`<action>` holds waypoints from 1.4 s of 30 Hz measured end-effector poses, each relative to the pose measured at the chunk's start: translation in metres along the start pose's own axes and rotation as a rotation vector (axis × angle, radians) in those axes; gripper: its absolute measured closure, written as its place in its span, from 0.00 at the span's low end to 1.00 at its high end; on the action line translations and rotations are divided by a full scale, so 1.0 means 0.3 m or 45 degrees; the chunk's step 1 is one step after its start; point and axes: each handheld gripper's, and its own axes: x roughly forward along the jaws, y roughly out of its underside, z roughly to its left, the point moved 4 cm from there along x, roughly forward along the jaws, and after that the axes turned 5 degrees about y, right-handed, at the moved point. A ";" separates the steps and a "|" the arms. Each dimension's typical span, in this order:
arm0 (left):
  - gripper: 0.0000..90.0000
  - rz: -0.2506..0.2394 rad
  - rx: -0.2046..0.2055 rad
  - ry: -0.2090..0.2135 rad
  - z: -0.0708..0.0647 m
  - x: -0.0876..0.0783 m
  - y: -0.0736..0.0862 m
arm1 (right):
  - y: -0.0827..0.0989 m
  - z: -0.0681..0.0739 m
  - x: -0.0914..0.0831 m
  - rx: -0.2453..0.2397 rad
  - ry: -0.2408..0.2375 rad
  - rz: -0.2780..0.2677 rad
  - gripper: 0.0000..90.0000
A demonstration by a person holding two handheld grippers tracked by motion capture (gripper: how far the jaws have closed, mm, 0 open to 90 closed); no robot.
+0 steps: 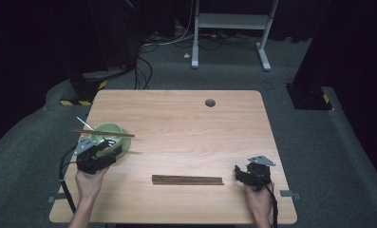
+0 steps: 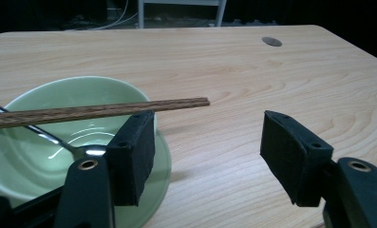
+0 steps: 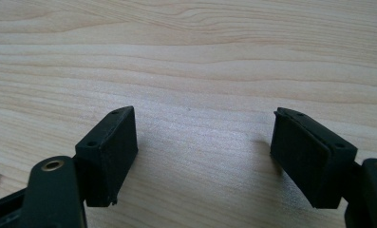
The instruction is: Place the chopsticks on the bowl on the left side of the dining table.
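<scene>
While the high view keeps both hands low in the frame, plenty is cut off. The left gripper (image 1: 97,153) sits at lower left with its body covering the near rim of the green bowl (image 1: 114,134), and whether a jaw touches that rim is hard to make out from above. Over in the left gripper view, the bowl runs off the left and bottom edges, the spoon (image 2: 58,140) inside it vanishes behind the left jaw, and the chopsticks on the bowl (image 2: 96,111) leave the frame at the left edge. The right gripper view catches just a brass-tipped scrap at its lower left edge, too small to name.

Around the work: a wooden table (image 1: 186,118) with a dark round grommet (image 1: 210,102) near its far edge, and a white desk frame (image 1: 231,21) on the grey floor beyond, at the top of the frame. A second set of chopsticks (image 1: 187,180) lies flat at lower centre of the table, between the two grippers, apart from both.

Now the bowl itself: pale glossy green, round, standing upright at left of the table, with dark brown chopsticks resting level across its rim and a shiny metal spoon leaning inside. The left gripper's jaws stand wide apart, one just beside the bowl's right wall, holding nothing. The right gripper (image 1: 245,173), at lower right, also has its jaws spread wide over bare wood.
</scene>
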 end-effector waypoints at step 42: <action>0.39 0.064 0.026 0.135 -0.144 0.059 0.051 | 0.000 0.001 0.000 -0.003 -0.003 0.000 0.26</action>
